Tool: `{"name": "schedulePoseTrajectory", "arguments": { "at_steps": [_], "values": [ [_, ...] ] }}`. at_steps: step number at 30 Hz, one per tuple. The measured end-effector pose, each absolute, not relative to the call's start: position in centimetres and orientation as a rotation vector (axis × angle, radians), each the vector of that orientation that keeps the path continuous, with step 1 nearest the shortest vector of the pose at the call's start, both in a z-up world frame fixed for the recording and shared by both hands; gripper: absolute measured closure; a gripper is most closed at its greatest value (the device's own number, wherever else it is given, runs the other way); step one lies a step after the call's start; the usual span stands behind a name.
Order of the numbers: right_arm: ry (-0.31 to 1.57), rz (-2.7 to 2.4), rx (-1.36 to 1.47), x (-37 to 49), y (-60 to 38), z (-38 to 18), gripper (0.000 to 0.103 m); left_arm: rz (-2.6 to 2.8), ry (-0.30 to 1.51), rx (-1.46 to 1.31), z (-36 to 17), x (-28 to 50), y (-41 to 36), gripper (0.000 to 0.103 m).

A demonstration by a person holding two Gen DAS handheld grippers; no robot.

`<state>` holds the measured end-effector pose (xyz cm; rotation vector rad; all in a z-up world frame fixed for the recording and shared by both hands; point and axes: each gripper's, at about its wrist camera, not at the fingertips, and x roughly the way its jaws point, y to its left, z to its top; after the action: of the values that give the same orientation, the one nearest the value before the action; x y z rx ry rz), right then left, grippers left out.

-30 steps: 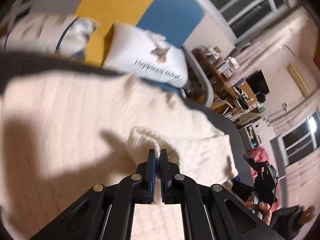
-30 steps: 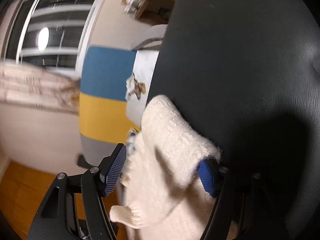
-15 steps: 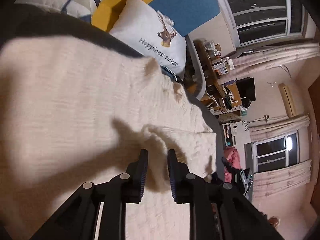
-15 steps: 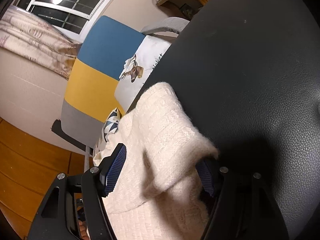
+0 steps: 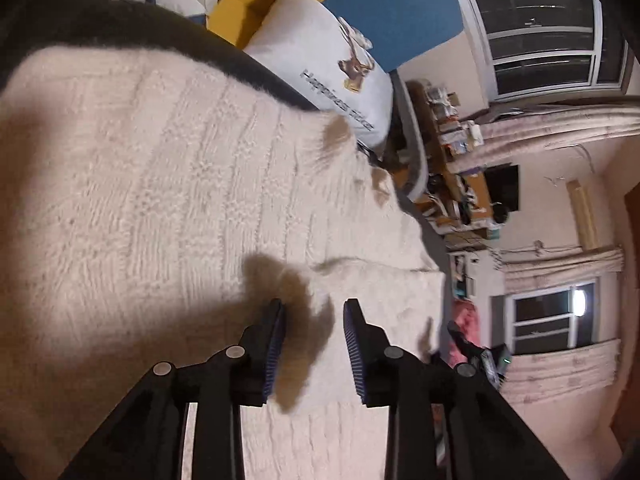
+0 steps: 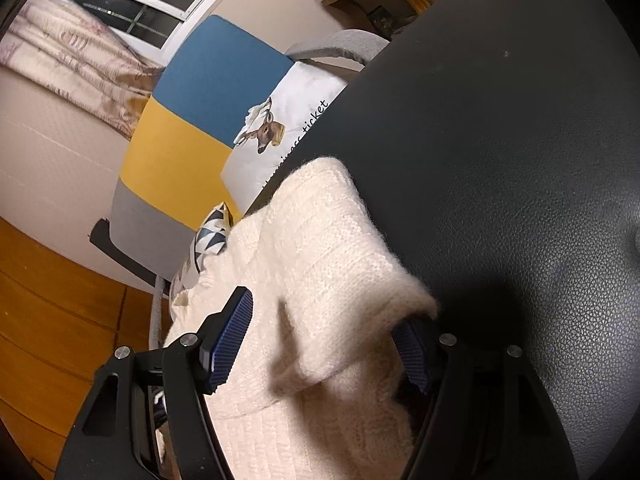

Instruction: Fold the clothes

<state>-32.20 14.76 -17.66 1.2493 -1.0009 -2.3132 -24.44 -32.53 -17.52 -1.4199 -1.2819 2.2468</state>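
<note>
While your left gripper (image 5: 314, 316) is hovering released, jaws just opening, nothing between, over cream sweater (image 5: 160, 200) lying on black seat (image 6: 500, 160), right-wrist view alone is showing your right gripper (image 6: 332, 332) straddling folded sleeve wide, pads not pressing.

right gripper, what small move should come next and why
Probably close the right gripper on the folded edge of the cream sweater. Its fingers stand apart on either side of that bunched edge without pressing it, over the black surface. The left gripper has just been opening and has nothing between its fingers, so the next fold likely falls to the right side.
</note>
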Motion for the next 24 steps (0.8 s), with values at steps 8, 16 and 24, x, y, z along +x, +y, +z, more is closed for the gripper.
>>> {"name": "schedulePoseTrajectory", "arguments": {
  "at_steps": [8,16,24],
  "values": [
    [-0.920,-2.378,1.190,-32.1,14.6,-16.2,0.033,2.600,-0.879,-0.980,-6.6,-24.2,-29.3,0.095],
    [-0.741,-2.455,1.257,-32.2,12.9,-17.1,0.045,2.658,-0.740,-1.277,-11.1,-26.0,-29.9,0.095],
    [-0.702,-2.475,1.231,-32.4,13.0,-16.7,0.048,2.637,-0.886,-1.340,-15.0,-24.4,-31.0,0.095]
  ]
}}
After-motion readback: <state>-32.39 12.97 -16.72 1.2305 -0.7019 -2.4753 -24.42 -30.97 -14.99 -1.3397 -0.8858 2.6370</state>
